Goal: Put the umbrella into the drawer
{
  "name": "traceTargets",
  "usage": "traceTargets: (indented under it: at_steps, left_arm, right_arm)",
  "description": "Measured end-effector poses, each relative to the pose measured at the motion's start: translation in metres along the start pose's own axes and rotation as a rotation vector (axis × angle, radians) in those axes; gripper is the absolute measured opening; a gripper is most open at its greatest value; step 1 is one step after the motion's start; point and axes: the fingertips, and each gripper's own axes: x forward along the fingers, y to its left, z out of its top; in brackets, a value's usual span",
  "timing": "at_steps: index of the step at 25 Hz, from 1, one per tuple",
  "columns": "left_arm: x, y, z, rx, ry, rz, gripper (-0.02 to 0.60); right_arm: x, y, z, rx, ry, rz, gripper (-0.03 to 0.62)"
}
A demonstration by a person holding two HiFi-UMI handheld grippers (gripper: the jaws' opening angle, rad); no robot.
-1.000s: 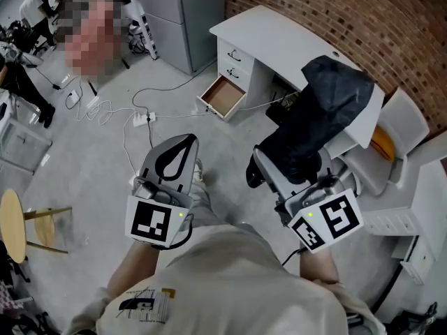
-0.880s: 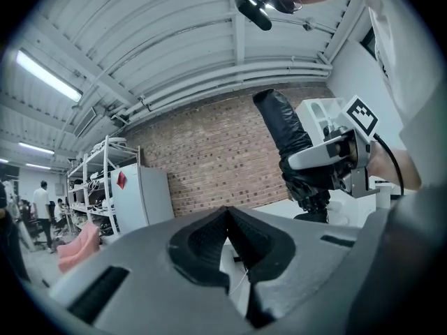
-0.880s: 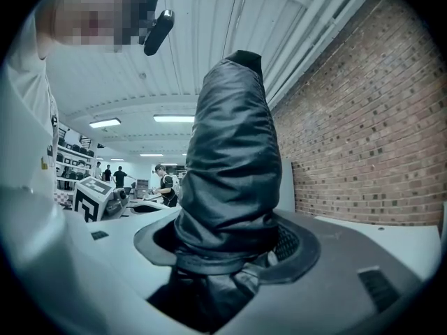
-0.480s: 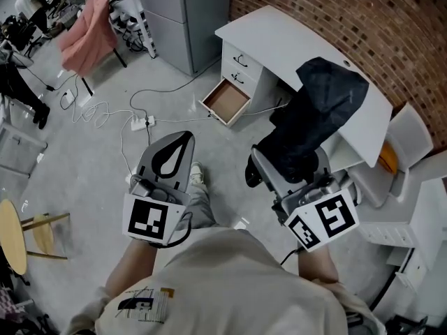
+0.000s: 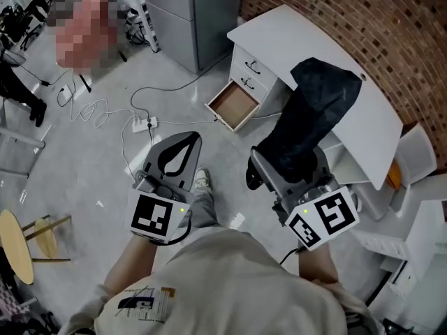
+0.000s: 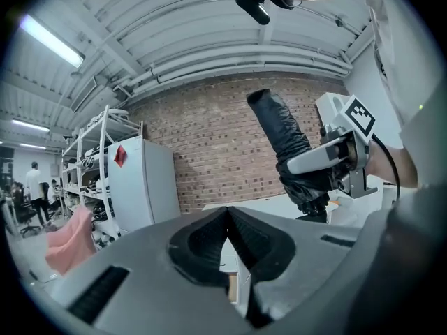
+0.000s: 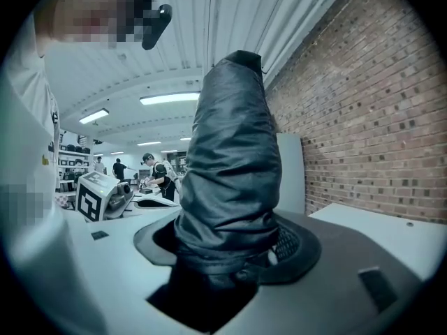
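- The right gripper (image 7: 228, 250) is clamped on the umbrella (image 5: 318, 103) — a folded black one in its sleeve. The jaws pinch it near its lower end and the rest sticks out past the tips.
- In that gripper's own view the umbrella fills the gap between the jaws, standing pretty much straight along them, and the fabric is all wrinkled.
- The left gripper (image 6: 227, 215) has its jaws pressed together, tips touching and nothing caught between them. It hangs off to the left, apart from the umbrella.
- The drawer (image 5: 236, 107) is the bottom one in the white desk (image 5: 293, 37). It's pulled right out over the floor, and you can see its brown inside.
- So the umbrella is up in the air in the person's right hand, well apart from the drawer. From the head camera its top end overlaps the near edge of the desk.
- The desk sits against a brick wall (image 5: 377, 12), with a grey cabinet (image 5: 188, 12) just to its left.
- On the concrete floor there's a power strip (image 5: 144, 123) with white cables looping away from it — that's left of the drawer.
- One shoe (image 5: 202, 180) of the person shows between the two grippers.
- A round yellow stool (image 5: 15, 246) stands at the far left edge.
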Motion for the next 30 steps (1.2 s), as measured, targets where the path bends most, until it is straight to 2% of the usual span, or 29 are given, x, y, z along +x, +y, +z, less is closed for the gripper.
traceTargets:
  at_steps: [9, 14, 22, 30]
  left_arm:
    - [0.082, 0.099, -0.011, -0.023, 0.038, -0.063, 0.008]
    - [0.120, 0.144, -0.023, -0.031, 0.043, -0.086, 0.008]
    - [0.157, 0.186, -0.047, -0.062, 0.079, -0.103, 0.008]
    - [0.191, 0.194, -0.067, -0.109, 0.126, -0.090, 0.008]
  right_arm:
    - [0.116, -0.048, 0.012, 0.053, 0.078, -0.036, 0.290]
    - [0.171, -0.070, 0.006, 0.076, 0.122, -0.054, 0.290]
    - [0.225, -0.093, -0.011, 0.138, 0.200, -0.061, 0.290]
    - [0.252, -0.131, -0.035, 0.166, 0.275, -0.067, 0.290]
